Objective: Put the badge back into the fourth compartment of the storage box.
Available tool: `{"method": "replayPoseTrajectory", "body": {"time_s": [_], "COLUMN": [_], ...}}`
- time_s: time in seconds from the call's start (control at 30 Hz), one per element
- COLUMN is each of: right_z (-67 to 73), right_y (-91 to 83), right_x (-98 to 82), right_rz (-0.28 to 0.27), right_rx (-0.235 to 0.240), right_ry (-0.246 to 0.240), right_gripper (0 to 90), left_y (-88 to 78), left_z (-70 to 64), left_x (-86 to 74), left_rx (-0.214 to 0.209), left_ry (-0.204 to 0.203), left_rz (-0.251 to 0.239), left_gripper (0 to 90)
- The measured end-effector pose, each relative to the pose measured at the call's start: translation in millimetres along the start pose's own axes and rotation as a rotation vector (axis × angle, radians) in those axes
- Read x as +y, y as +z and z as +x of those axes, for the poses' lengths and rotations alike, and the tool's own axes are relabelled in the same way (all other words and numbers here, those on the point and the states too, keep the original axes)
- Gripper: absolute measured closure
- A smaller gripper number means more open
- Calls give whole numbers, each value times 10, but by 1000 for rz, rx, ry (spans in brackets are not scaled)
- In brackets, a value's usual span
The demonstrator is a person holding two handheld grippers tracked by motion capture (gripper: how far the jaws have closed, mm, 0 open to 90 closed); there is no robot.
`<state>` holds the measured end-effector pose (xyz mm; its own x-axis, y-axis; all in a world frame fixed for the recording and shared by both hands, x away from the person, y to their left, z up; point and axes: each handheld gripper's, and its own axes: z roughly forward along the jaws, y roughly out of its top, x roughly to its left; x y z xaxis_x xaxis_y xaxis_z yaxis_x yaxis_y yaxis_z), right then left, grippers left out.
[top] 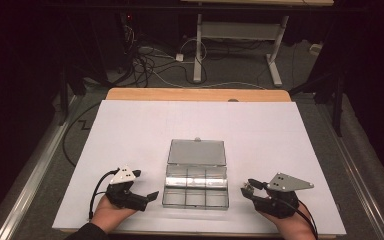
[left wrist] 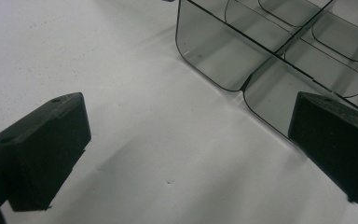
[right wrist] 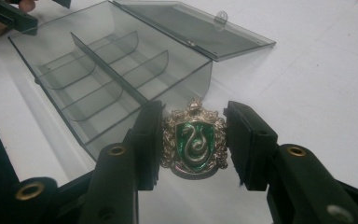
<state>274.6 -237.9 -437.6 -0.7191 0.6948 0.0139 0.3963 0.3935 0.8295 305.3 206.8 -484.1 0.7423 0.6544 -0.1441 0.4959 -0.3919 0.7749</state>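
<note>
A person sits at a table covered by a white sheet point(top: 130, 130), holding a two-jaw gripper in each hand. In the middle of the sheet lies a clear plastic compartment box point(top: 196, 186), its lid point(top: 197, 152) folded open and flat on the far side. The box has six compartments in two rows.

The right gripper point(top: 245, 187) rests just to the right of the box, pointing toward it. Its jaws are clamped on a metal crest badge point(right wrist: 194, 140), a silver shield with a green centre bearing a snake, held upright by its two sides just in front of the box's near wall.

The left gripper point(top: 147, 196) rests just to the left of the box, its jaws wide apart with nothing between them, one jaw near a corner compartment
</note>
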Motion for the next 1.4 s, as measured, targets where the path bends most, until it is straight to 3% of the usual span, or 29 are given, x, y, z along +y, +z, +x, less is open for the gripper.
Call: {"method": "replayPoseTrajectory", "body": {"time_s": [0.6, 1.4], "right_z": [254, 538], "right_y": [168, 523], "right_x": [164, 324], "right_rz": [-7, 50], "right_rx": [74, 136], "right_ry": [-44, -105], "right_gripper": [591, 591], "left_y": [4, 10], "left_z": [6, 11], "left_x": [2, 6], "left_rx": [-6, -10], "left_ry": [-3, -6], "left_rz": [2, 6], "left_gripper": [0, 0]}}
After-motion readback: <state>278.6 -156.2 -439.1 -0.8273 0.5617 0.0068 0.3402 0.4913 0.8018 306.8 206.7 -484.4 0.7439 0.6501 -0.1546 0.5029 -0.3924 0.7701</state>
